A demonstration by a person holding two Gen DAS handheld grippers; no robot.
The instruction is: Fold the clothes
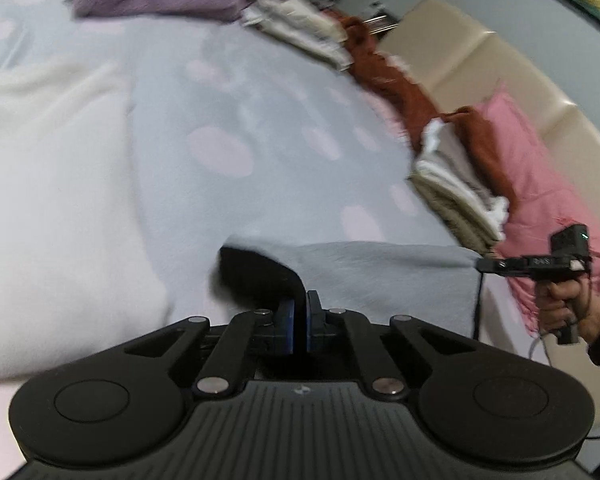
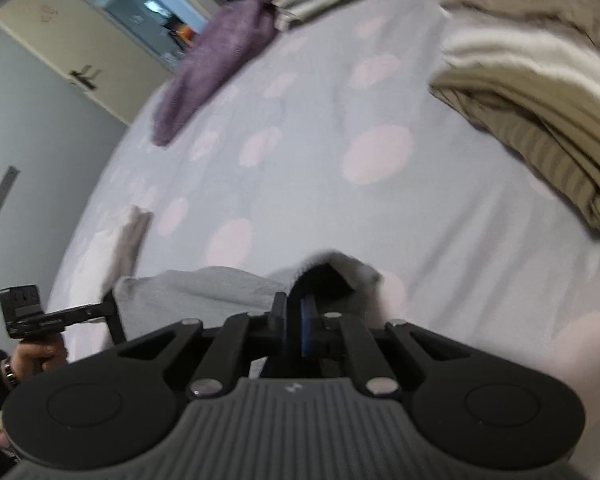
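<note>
Pale grey knit garment [image 1: 380, 276] stretched above spotted lilac bed sheet [image 1: 228, 120] — left gripper [image 1: 300, 312] and right gripper [image 2: 294, 316] fingers clamped on opposite corners. Folded beige stacks [image 2: 540, 92] done; purple fleece [image 2: 216, 64] unfolded.

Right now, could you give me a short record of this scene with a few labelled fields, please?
surface: bed sheet, pale blue with pink spots
item in work: grey garment, stretched between the two grippers
left gripper: shut on one corner
right gripper: shut on the other corner
folded stack: beige and white, to the right
unfolded: purple garment, at the far end
</note>
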